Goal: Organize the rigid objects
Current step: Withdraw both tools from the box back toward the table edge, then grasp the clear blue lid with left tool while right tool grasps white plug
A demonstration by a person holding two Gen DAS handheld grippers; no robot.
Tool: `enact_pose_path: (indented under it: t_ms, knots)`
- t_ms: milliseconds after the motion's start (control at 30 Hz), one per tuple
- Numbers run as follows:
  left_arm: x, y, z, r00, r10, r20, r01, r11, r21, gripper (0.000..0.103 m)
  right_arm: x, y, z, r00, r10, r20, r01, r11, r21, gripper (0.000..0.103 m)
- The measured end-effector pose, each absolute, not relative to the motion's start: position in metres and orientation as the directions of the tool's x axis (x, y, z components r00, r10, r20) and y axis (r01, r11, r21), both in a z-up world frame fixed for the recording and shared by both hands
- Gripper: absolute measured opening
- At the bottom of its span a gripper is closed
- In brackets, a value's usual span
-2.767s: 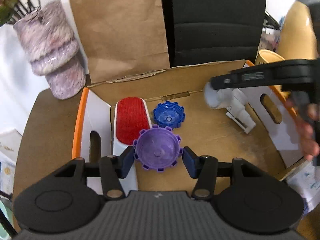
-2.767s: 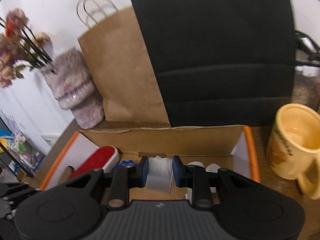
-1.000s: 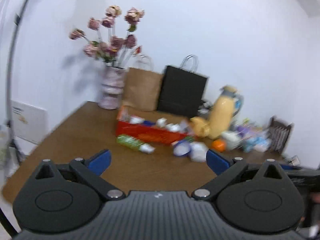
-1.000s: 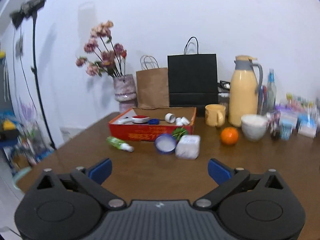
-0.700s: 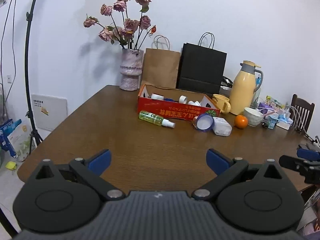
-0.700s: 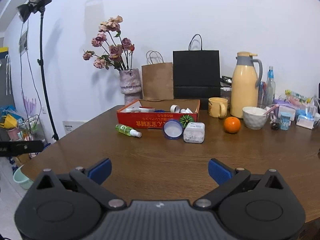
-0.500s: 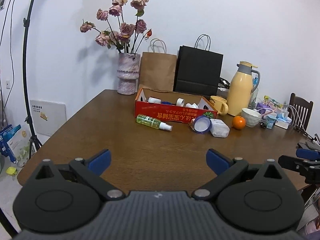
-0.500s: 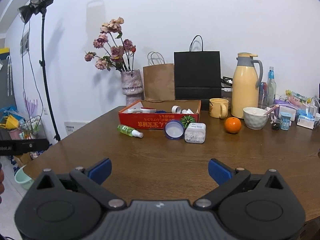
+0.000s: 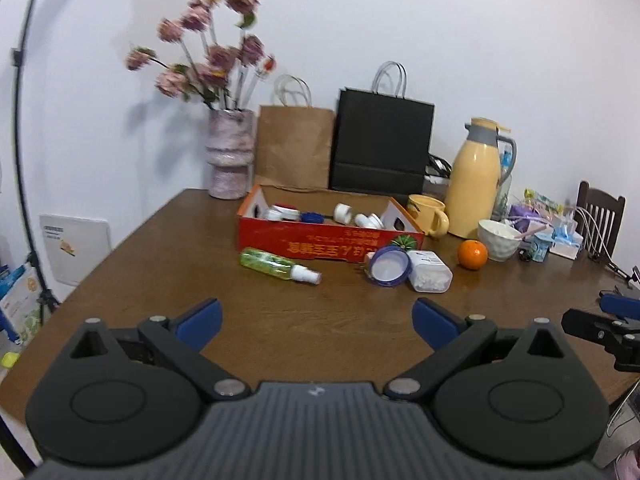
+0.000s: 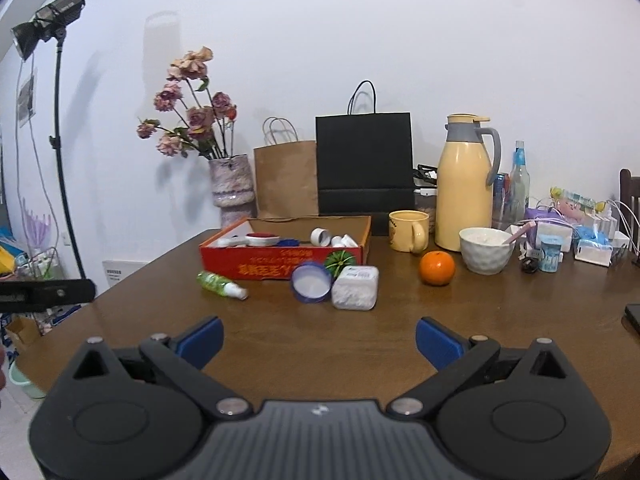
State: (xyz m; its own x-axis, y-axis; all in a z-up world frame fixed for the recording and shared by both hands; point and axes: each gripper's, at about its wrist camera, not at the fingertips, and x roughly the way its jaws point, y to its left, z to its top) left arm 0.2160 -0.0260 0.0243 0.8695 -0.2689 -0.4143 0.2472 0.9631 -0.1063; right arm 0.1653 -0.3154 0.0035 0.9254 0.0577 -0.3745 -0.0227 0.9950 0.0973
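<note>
Wooden bench [image 10: 500,320] carrying everything, w/ both tools held back near its front edge, well apart from the work.

Red box [image 10: 280,266] mid-bench, open top, already holding several small rigid bits: red-topped white piece [image 10: 262,239], blue cap [image 9: 313,217], white fittings [image 10: 332,238]. Looks like the sorting bin, so partway thru the job by my read.

Left outside, just in front of box: white square container [image 10: 355,288], touching blue-rimmed lid [image 10: 311,282] propped on edge beside it; green spray bottle [image 10: 221,285] lying on its side near box's left front corner; small green ribbed cap [image 10: 339,261] right against box front. Orange [image 10: 437,267], bowl [image 10: 485,250], mug [image 10: 409,231], thermos [image 10: 464,184] off to the right – prob. not part of the sort, can't say for sure.

Left tool [image 9: 316,320]: spread wide, nothing between pads. Right tool [image 10: 318,338]: same, wide and empty.

Step in hand: between picks, choosing next item. Next move, as a guess: go fwd to one of the loose items. Bottle sits on left tool's side, container + lid nearer right tool. Bottle round and lying flat – grip across the body, else may roll. Lid leaning on container – taking container first likely tips lid over; lid first seems safer. Then lift over box wall and set down inside.
</note>
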Motion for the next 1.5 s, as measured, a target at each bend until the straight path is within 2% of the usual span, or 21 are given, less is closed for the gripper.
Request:
enact_pose_path:
  t_ms: [167,267,467,667,700,767,833,1033,1133,1200,1267,1333,1467,1500]
  knots:
    - [0.27,-0.068,0.018,0.84,-0.329,-0.431,0.336,0.94,-0.064,0.103,0.214,-0.326,0.005,0.924,0.04,-0.38,-0.024,0.999,0.048,0.098]
    - [0.307,-0.093,0.013,0.823,-0.359,-0.441,0.36,0.929,-0.084,0.103,0.247,-0.339,0.003,0.924,0.026,-0.382,-0.011,0.999,0.042,0.095]
    - [0.396,-0.153,-0.012,0.809,-0.34,-0.48,0.305,0.94,-0.151,0.103,0.307,-0.37,-0.014,0.909,0.007,-0.417,0.039,0.994,0.102,0.094]
    - [0.462,-0.197,-0.044,0.77,-0.341,-0.539,0.306,0.939,-0.156,0.103,0.35,-0.391,-0.033,0.89,0.019,-0.455,0.05,0.989,0.138,0.094]
    - [0.47,-0.201,-0.05,0.759,-0.347,-0.552,0.316,0.936,-0.154,0.102,0.356,-0.393,-0.035,0.888,0.023,-0.46,0.045,0.99,0.136,0.094]
    - [0.48,-0.204,-0.06,0.744,-0.354,-0.567,0.322,0.933,-0.16,0.092,0.367,-0.395,-0.038,0.881,0.033,-0.471,0.031,0.991,0.129,0.094]
    - [0.487,-0.204,-0.07,0.72,-0.354,-0.597,0.32,0.933,-0.167,0.068,0.382,-0.396,-0.04,0.876,0.048,-0.48,0.014,0.992,0.124,0.093]
    - [0.487,-0.182,-0.068,0.721,-0.332,-0.608,0.282,0.942,-0.179,0.066,0.423,-0.385,-0.037,0.863,0.127,-0.489,-0.061,0.987,0.15,0.093]
    - [0.466,-0.151,-0.055,0.757,-0.326,-0.567,0.27,0.945,-0.183,0.066,0.441,-0.366,-0.037,0.849,0.189,-0.493,-0.13,0.98,0.152,0.088]
    - [0.454,-0.13,-0.049,0.788,-0.291,-0.542,0.236,0.957,-0.171,0.066,0.453,-0.351,-0.041,0.83,0.247,-0.5,-0.187,0.968,0.168,0.087]
    - [0.445,-0.109,-0.046,0.812,-0.246,-0.529,0.185,0.969,-0.165,0.066,0.471,-0.333,-0.05,0.798,0.285,-0.531,-0.229,0.958,0.17,0.082]
    - [0.441,-0.092,-0.042,0.82,-0.224,-0.526,0.157,0.973,-0.17,0.066,0.49,-0.312,-0.061,0.771,0.275,-0.574,-0.241,0.961,0.137,0.075]
    - [0.434,-0.067,-0.039,0.829,-0.22,-0.514,0.136,0.971,-0.196,0.066,0.516,-0.279,-0.082,0.74,0.192,-0.645,-0.217,0.975,0.041,0.075]
    - [0.433,-0.063,-0.039,0.83,-0.22,-0.513,0.134,0.971,-0.199,0.066,0.521,-0.272,-0.087,0.731,0.167,-0.662,-0.208,0.978,0.017,0.072]
